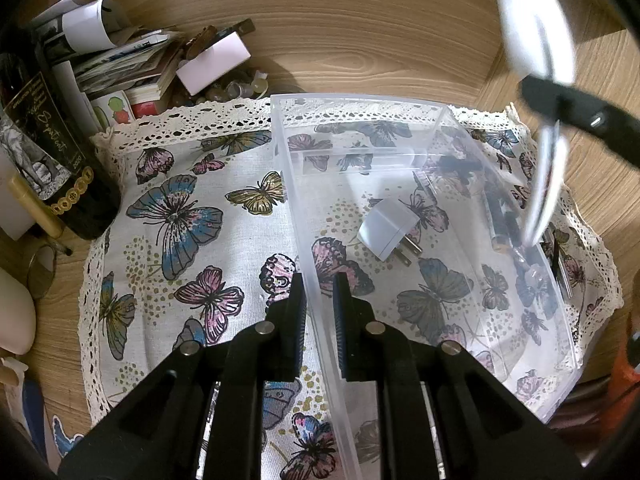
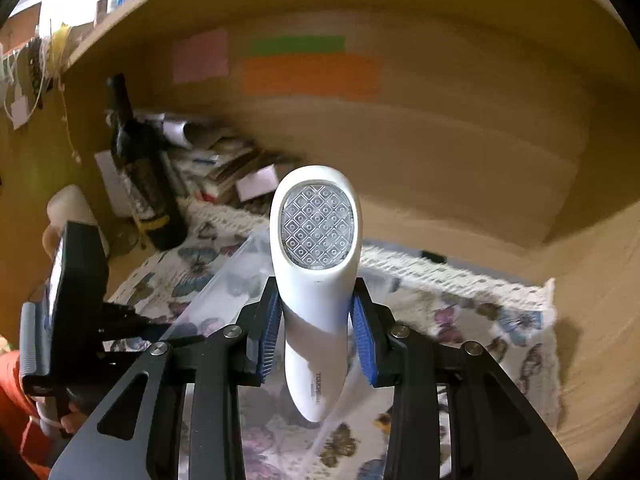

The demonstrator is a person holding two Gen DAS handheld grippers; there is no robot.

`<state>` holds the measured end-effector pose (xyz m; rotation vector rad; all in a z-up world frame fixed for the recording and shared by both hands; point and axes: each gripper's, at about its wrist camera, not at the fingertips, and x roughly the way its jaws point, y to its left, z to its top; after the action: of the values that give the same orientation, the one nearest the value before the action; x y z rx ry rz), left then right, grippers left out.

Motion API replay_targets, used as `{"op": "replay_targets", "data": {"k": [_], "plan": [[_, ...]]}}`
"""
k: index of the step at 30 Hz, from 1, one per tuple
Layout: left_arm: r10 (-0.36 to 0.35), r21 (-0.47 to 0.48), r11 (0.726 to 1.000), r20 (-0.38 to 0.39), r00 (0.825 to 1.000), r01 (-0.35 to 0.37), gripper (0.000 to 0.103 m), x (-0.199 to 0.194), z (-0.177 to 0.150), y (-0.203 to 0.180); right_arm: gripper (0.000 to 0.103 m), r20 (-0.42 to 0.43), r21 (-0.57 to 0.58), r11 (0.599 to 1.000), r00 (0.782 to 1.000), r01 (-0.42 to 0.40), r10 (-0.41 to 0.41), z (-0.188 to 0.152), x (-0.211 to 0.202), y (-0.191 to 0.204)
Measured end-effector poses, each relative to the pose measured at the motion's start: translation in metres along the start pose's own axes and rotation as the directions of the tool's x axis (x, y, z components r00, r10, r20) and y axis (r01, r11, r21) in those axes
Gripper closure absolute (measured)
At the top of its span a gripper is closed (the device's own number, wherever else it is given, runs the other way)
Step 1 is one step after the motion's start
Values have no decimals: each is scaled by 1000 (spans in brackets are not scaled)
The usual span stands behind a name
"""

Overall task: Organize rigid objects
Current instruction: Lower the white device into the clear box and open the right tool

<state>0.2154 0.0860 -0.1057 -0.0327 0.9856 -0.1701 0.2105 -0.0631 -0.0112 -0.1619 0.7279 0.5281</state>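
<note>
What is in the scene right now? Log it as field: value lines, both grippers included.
surface: butterfly cloth with lace edging on a wooden desk
container: clear plastic box
in box: white plug adapter, dark batteries
left gripper: shut on the box's near wall
right gripper: shut on white handheld device, raised above the cloth
desk corner: dark bottle, stacked papers

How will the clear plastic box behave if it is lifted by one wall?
The clear plastic box looks stiff but thin-walled, so it may flex where the left gripper clamps its wall. It holds only a white plug adapter and small items, so probably light; they may slide if tilted.
</note>
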Motion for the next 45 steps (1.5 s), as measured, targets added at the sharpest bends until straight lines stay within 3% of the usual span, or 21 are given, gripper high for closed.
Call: {"op": "replay_targets", "data": {"k": [6, 15, 24, 29, 32, 34, 45], "plan": [[1, 1, 1000, 1, 1000, -1, 90, 0, 0, -1, 72, -103, 5, 1000, 995, 2, -2, -9, 34, 5], [2, 2, 1000, 3, 1000, -2, 90, 0, 0, -2, 72, -239, -10, 999, 970, 42, -43, -21, 74, -2], [0, 7, 1000, 5, 1000, 0, 90, 0, 0, -4, 72, -311, -56, 998, 949, 43, -58, -24, 93, -1], [1, 7, 1000, 6, 1000, -1, 90, 0, 0, -5, 70, -305, -76, 996, 949, 54, -74, -25, 95, 2], [0, 10, 1000, 7, 1000, 0, 90, -1, 0, -5, 62, -287, -80, 995, 954, 61, -81, -23, 89, 2], [-2, 10, 1000, 9, 1000, 2, 90, -2, 0, -5, 54, -262, -82, 995, 962, 63, -83, -20, 82, 2], [-3, 12, 1000, 13, 1000, 3, 90, -4, -1, -5, 47, -108, -46, 994, 989, 100, -105, -2, 26, -16]]}}
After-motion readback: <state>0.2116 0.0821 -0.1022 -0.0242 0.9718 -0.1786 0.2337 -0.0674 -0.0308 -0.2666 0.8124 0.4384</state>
